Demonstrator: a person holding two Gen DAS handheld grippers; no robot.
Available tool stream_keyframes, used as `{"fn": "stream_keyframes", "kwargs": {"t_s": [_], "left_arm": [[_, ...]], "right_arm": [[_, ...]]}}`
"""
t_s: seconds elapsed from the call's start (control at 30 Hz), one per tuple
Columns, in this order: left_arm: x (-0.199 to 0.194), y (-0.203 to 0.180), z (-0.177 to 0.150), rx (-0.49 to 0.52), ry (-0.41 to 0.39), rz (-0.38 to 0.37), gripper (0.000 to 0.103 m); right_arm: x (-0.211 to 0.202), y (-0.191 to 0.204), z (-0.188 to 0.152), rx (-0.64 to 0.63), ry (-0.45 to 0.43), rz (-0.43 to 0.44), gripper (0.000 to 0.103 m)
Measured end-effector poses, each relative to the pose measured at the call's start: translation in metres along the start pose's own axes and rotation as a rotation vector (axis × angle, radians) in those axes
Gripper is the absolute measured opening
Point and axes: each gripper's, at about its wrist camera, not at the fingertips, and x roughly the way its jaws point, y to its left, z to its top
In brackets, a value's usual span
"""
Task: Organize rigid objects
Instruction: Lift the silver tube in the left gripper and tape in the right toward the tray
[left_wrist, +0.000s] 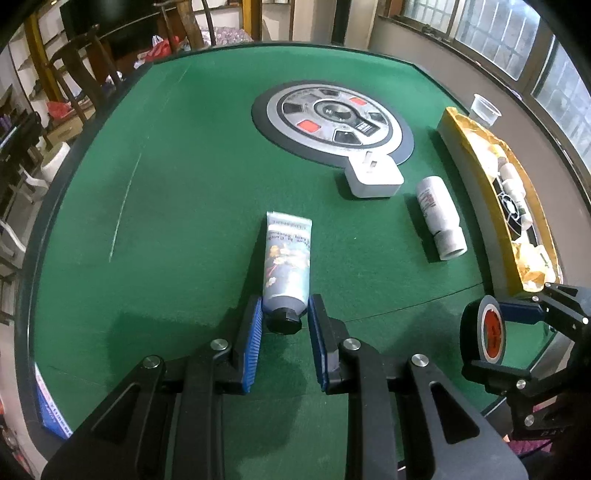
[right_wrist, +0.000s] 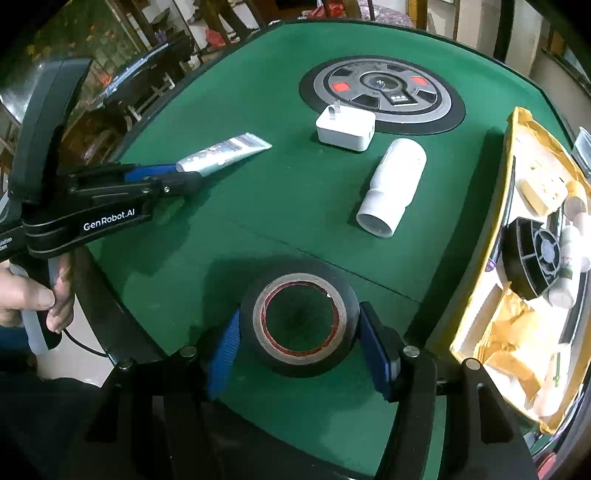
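The green table (left_wrist: 177, 192) carries a round control panel (left_wrist: 332, 122) at twelve o'clock and an open yellow box (left_wrist: 476, 177) along its three o'clock edge, already holding small items. A white bottle (left_wrist: 439, 218) lies on its side beside the box, with a white plug adapter (left_wrist: 373, 181) at the panel's rim. The right gripper (right_wrist: 299, 336) stands about half open, its blue pads clamped on a black roll of tape (right_wrist: 299, 317). The left gripper (left_wrist: 284, 321), jaws narrow, pinches the black cap end of a flowered tube (left_wrist: 288, 258); its print is too small to read. The left gripper's body reads "GenRobot.AI".
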Motion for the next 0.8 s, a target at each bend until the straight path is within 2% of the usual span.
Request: {"fn": "stream_keyframes", "kwargs": {"t_s": [0.47,0.8], "left_arm": [[-0.025,-0.01,0.009,0.031,-0.056,-0.016,0.022],[-0.044,-0.034,0.018,0.064,-0.091,-0.047,0.022]], "right_arm": [[-0.035,-0.008,-0.008,0.056,-0.087,-0.002,0.056],[-0.056,-0.024,-0.016,0.107,-0.134,-0.015,0.056]]}}
